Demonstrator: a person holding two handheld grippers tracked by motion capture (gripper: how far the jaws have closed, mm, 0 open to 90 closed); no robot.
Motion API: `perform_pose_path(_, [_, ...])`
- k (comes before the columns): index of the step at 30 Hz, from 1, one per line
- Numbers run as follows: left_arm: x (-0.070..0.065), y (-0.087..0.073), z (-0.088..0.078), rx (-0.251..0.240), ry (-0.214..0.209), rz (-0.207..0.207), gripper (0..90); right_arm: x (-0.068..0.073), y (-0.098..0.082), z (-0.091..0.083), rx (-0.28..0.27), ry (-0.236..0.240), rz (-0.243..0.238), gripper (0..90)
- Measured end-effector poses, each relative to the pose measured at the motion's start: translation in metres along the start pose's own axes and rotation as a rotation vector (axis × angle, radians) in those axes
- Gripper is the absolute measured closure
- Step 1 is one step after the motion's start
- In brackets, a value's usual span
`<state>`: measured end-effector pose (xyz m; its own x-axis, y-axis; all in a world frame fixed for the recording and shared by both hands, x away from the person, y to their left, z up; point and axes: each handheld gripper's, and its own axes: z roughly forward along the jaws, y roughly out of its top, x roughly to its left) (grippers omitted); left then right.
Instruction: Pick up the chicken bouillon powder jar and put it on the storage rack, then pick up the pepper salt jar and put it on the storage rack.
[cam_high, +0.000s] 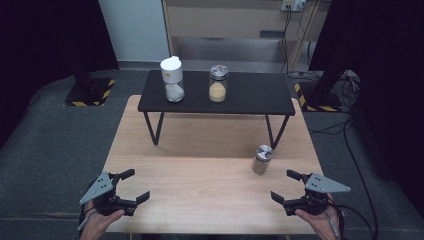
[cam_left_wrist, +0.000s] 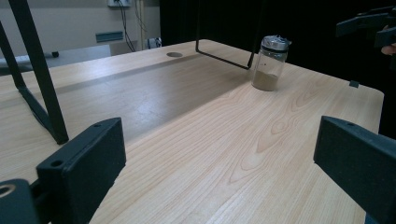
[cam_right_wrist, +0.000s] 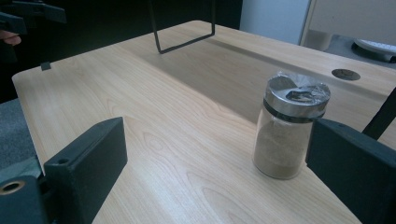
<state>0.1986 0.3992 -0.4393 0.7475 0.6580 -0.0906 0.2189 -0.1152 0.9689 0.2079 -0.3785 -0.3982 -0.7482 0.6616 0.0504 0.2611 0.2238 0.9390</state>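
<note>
R gripper (cam_high: 285, 189): jaws wide apart, nothing between them, hovering low over the near right part of the table (cam_high: 200, 185). In the right gripper view the small jar (cam_right_wrist: 289, 126) sits just ahead of the jaws, off toward the right-hand one, partly behind it. Upright, steel cap, tan powder filling about the lower half.

L gripper (cam_high: 131, 189): jaws also wide, empty, near left corner, well apart from the jar; left gripper view has the jar (cam_left_wrist: 270, 63) far across the wood.

Judgement: step in hand = R approach and grasp of the small jar.

How to do it well:
- shift R sideways first so the jar is centred between jaws, not grazing one pad; a glancing touch could tip it, looks narrow and top-heavy w/ cap.
- close on the glass body below the cap, jaws level.
- keep clear of the black shelf (cam_high: 216, 93) leg just behind the jar.

Farther out: white-lidded jar (cam_high: 172, 79) and yellow-powder jar (cam_high: 218, 83) stand on the shelf top, apart from each other. Shelf may be the destination — can't tell.
</note>
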Motion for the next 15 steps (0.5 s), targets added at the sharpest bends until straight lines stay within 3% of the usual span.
perform_pose_path(15, [0.001, -0.002, -0.001, -0.018, 0.002, -0.015, 1.0, 0.001, 0.001, -0.013, -0.041, -0.044, 0.018, 6.1])
